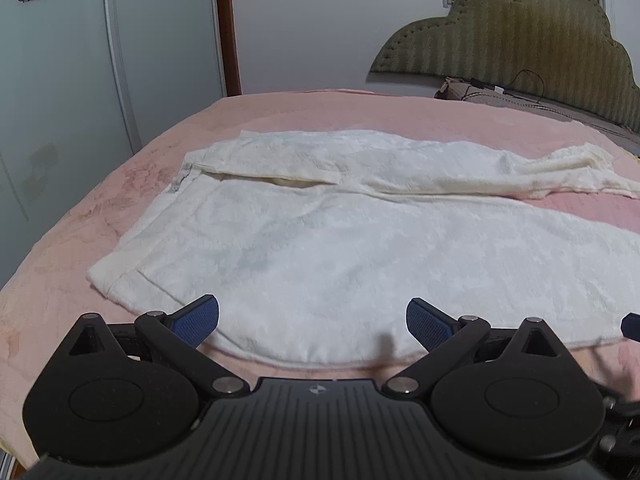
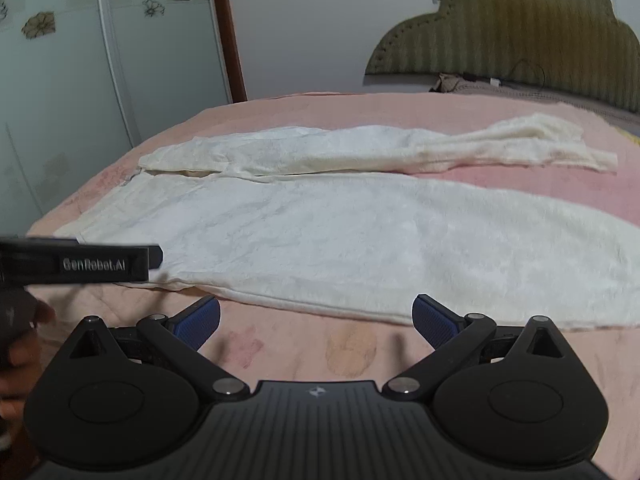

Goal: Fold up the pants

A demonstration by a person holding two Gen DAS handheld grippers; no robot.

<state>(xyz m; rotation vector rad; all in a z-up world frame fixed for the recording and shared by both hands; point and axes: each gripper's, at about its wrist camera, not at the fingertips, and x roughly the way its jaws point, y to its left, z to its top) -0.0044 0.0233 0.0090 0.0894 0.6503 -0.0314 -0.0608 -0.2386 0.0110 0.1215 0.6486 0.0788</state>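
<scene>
White pants (image 1: pixel 340 248) lay flat on pink bed (image 1: pixel 80 240), 12 o'clock of left gripper (image 1: pixel 312 320) and right gripper (image 2: pixel 316 320); both jaws wide apart, empty.

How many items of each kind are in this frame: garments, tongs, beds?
White pants: 1
Tongs: 2, left tongs and right tongs, both open and empty
Bed, pink cover: 1
Total: 4

Bed (image 2: pixel 280 344) bare ahead; pants (image 2: pixel 360 240) flat, nothing blocking.
</scene>
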